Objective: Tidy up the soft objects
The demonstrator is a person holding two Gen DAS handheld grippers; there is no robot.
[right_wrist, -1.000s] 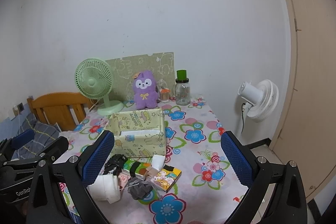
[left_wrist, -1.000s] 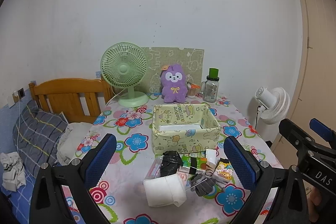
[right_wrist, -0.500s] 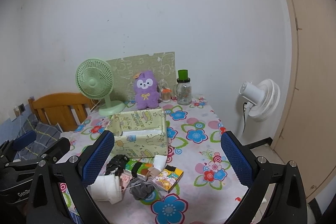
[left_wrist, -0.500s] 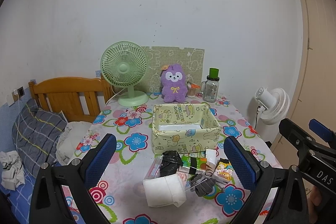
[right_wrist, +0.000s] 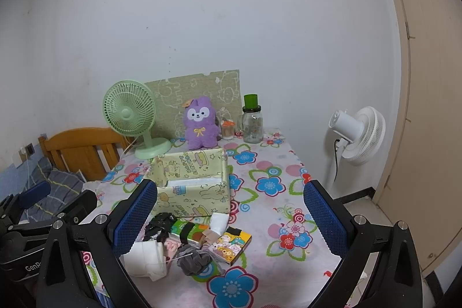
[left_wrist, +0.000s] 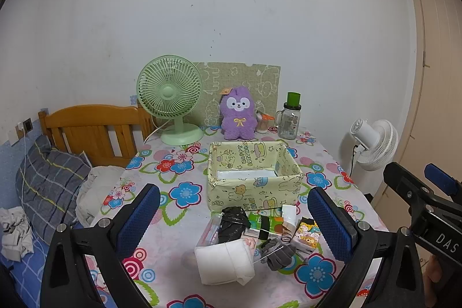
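Both grippers unmoved (jaws wide); white bundle (left_wrist: 223, 260) untouched.

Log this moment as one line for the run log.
left gripper: open, empty | right gripper: open, empty | soft pile: untouched, before box

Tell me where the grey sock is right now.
In both wrist views the grey sock lies at the table's near edge, just right of the white folded cloth and in front of the cartoon-printed box.

Left gripper (left_wrist: 234, 224): jaws spread wide, nothing between the pads, held level. Right gripper (right_wrist: 229, 217): jaws equally wide, empty, alongside on its right.
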